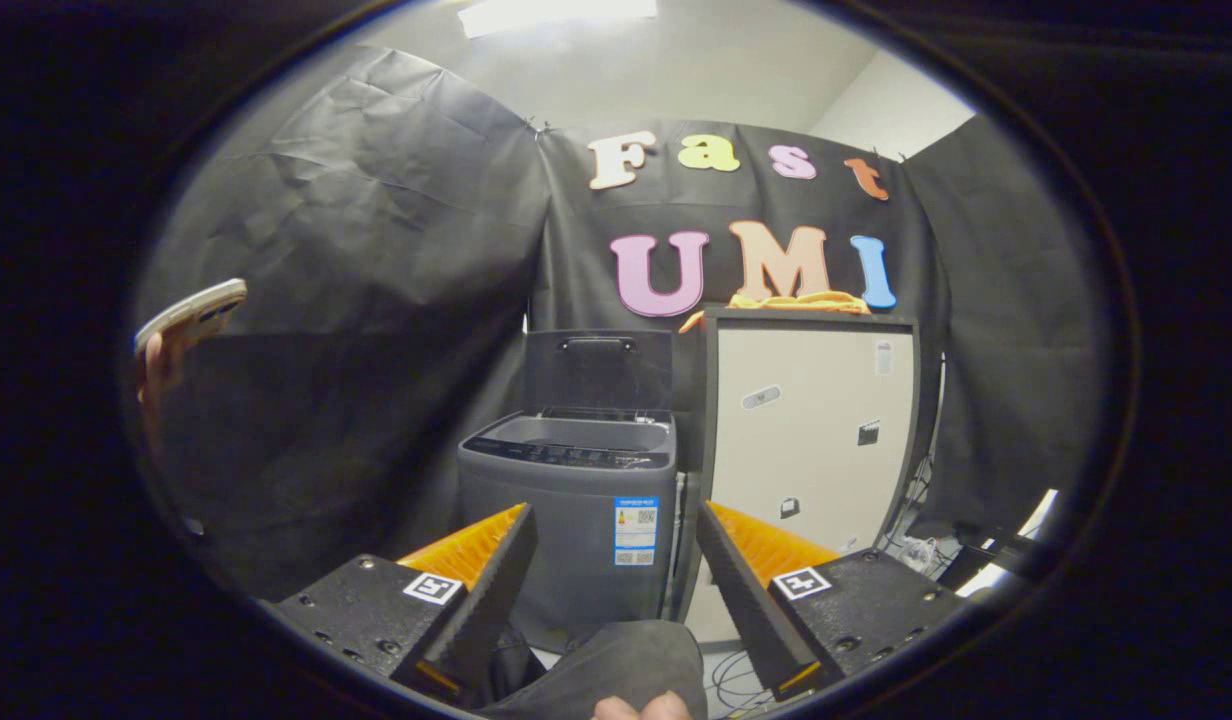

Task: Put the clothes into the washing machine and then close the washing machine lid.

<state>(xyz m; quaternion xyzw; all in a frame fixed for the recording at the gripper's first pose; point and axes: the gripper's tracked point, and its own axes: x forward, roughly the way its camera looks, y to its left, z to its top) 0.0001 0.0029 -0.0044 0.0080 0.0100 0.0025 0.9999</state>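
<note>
The tool (613, 545) stands wide open with nothing between its two fingers; through the gap shows the front of the washing machine (576, 510). The clothes (788, 301), one orange bundle as far as the distance lets me tell, lie on the top of a pale cabinet (811, 430), spread along its front edge with a loose end hanging off the left corner. That is the relation the coming move turns on: the bundle sits well beyond the fingers, higher than the washer's opening and off to the right of it, so the tool would have to go forward, up and rightward, and its long axis runs across the line of approach.

The washer stands on the floor just beside the cabinet's left side, and its lid (598, 370) is raised upright at the back, leaving the tub mouth clear. Nothing is yet in hand, so the task looks to be at its very start.

Counted: one washing machine, one lid, one cabinet, one heap of clothes. A hand (161, 360) far off to the left holds a phone (191, 313), and a knee (616, 665) in dark trousers shows below the fingers.
</note>
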